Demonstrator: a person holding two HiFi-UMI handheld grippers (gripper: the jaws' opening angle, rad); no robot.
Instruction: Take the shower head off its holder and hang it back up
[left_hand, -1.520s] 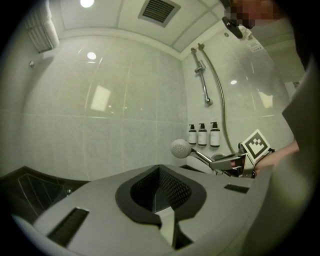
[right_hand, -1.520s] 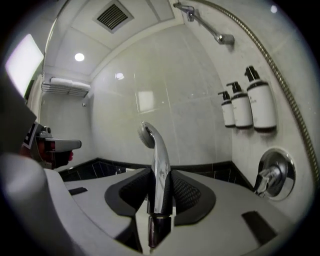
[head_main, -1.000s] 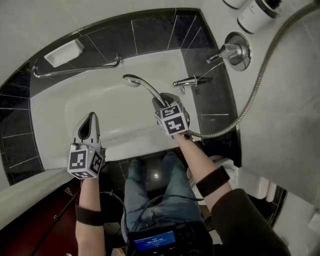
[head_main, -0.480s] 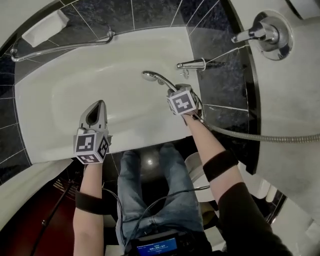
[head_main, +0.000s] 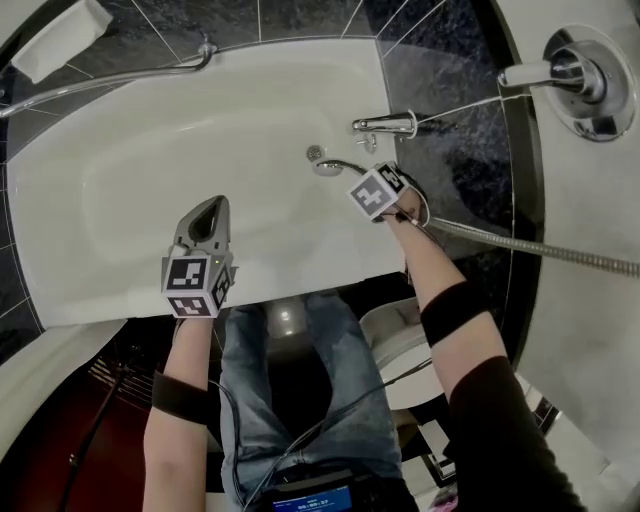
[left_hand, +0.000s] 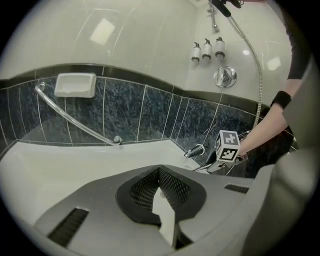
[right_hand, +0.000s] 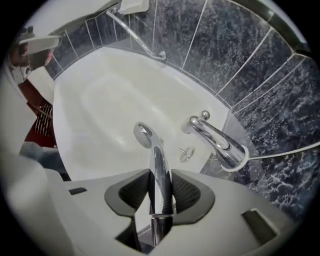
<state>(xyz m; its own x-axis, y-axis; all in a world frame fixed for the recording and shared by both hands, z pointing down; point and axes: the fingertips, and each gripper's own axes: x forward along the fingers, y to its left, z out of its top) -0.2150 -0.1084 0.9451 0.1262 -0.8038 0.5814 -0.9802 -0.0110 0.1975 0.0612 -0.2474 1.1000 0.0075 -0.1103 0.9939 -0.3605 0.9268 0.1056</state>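
One-handed job imo: right gripper pinches shower head over tub, left gripper pressed together, spare rn.

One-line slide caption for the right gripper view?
Right hand-held gripper clamped on the chrome shower head handle, above the white bathtub, tub spout at right.

No writing can be read on anything.

A white tub fills the middle; dark tiles at three o'clock, a grab bar at eleven, a tap at one.
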